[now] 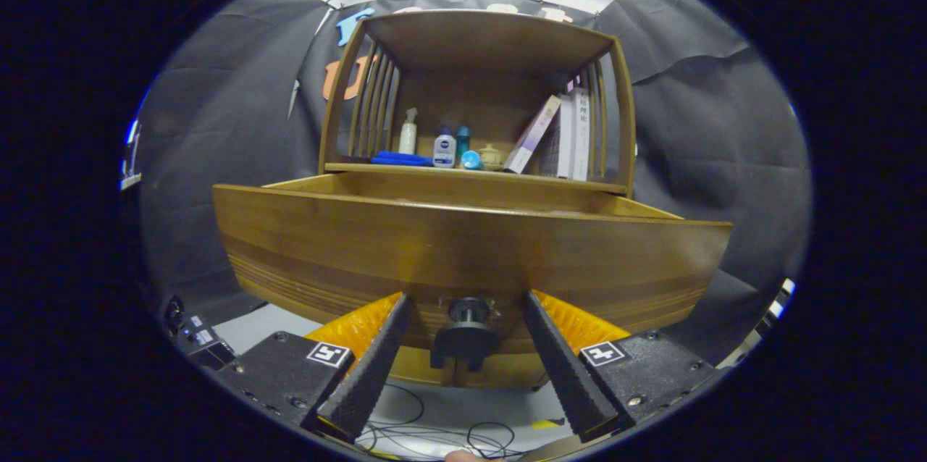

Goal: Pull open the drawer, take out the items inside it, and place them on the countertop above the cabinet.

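The gripper [467, 317] has its fingers spread wide, one on each side of the dark round knob [464, 335] at the lower middle of the drawer [471, 245] front. The knob sits in the gap between them — neither finger touches it, and nothing is held.

The wooden drawer stands pulled out from the cabinet [478, 85], its front panel just ahead of the fingertips and its top edge hiding what lies inside, so its contents cannot be told.

Above and behind the drawer is the countertop [362, 167] of the cabinet, an open shelf with slatted sides. Along it, from the left edge: a blue cloth [400, 158] lying flat, a pale spray bottle [408, 132] standing behind it, a white bottle with a blue cap [444, 148], a teal bottle [463, 137], a small blue round thing [471, 160] and a small cream pot [490, 155]. Toward the right edge a book [532, 135] leans against upright books [573, 135].

Below the drawer, dark cables [434, 433] trail across the pale floor [253, 324].
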